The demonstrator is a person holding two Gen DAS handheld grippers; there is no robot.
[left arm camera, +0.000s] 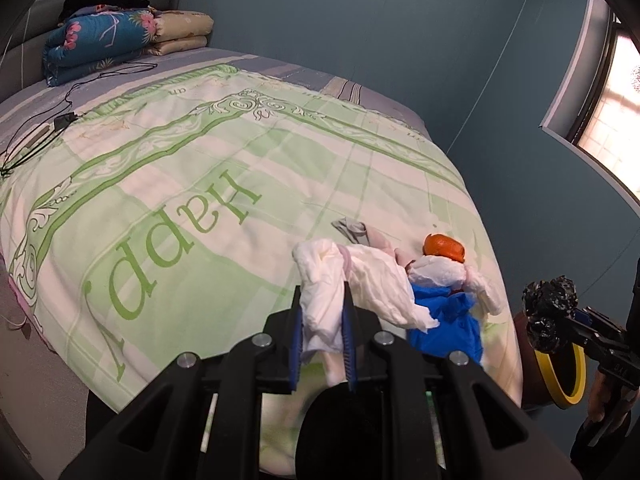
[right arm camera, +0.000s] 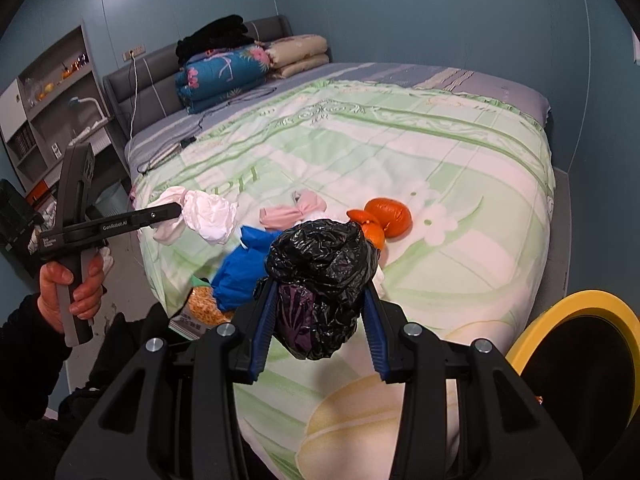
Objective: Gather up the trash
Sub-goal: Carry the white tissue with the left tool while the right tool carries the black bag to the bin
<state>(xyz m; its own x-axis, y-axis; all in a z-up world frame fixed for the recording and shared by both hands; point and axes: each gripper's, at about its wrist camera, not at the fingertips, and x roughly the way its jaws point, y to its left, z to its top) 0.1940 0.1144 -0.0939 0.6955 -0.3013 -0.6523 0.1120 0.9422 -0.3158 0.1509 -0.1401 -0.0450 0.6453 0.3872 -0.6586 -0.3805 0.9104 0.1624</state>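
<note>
Right gripper (right arm camera: 320, 312) is pinching the black bag wad (right arm camera: 320, 276); yellow-rimmed bin (right arm camera: 560, 308) is sitting just right, off the bed's foot corner. Left gripper (left arm camera: 323, 316) is clamping white tissue (left arm camera: 320, 300).

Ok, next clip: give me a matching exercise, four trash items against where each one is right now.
1. white tissue wad
2. black bag wad
3. orange bag
4. blue bag

A. lying on the quilt, farthest toward the flower print
B. clamped in the left hand-held gripper
C. lying at the quilt's near edge
D. clamped in the right hand-held gripper

Pairs: 1-B, 2-D, 3-A, 4-C
</note>
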